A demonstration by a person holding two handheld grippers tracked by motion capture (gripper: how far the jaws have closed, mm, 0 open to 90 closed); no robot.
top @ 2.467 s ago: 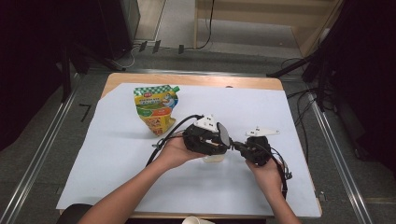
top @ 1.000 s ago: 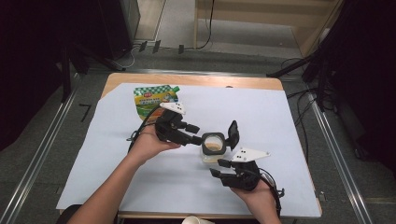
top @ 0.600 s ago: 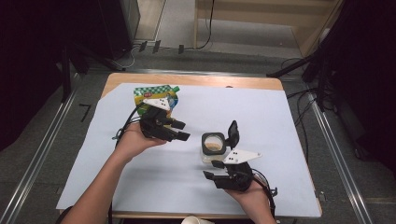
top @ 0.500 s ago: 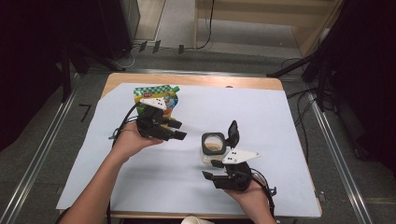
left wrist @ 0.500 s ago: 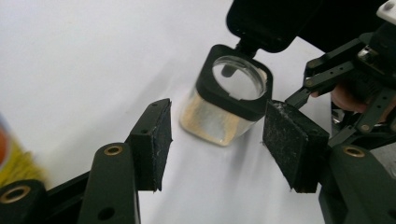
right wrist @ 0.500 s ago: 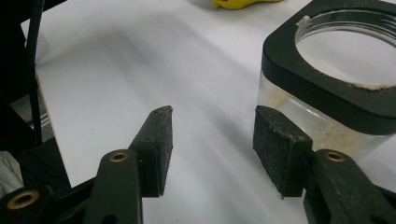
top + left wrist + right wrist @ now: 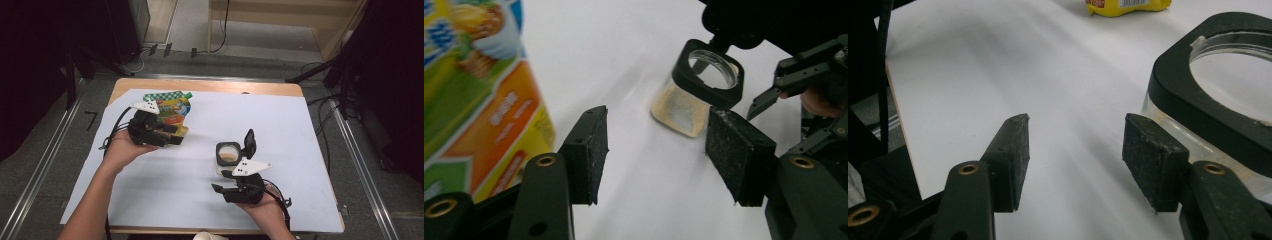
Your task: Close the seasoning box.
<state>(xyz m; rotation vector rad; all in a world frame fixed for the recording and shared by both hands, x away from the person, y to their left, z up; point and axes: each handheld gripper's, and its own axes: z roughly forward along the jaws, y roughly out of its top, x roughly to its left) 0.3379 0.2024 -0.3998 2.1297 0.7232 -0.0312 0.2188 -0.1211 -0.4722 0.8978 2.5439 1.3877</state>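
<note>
Square clear glass jar [image 7: 228,155] with black flip lid stands open mid-sheet, lid up: opening looks done. Our right gripper [image 7: 227,182], jaws just opening, empty beside it. Left gripper [image 7: 176,136], jaws apart, empty, reaches the colourful refill pouch [image 7: 172,107]; filling remains.

My clear square jar [image 7: 227,156] stands upright on the white sheet, black lid flipped open, pale powder inside. My colourful pouch [image 7: 170,107] lies flat, well apart.
</note>
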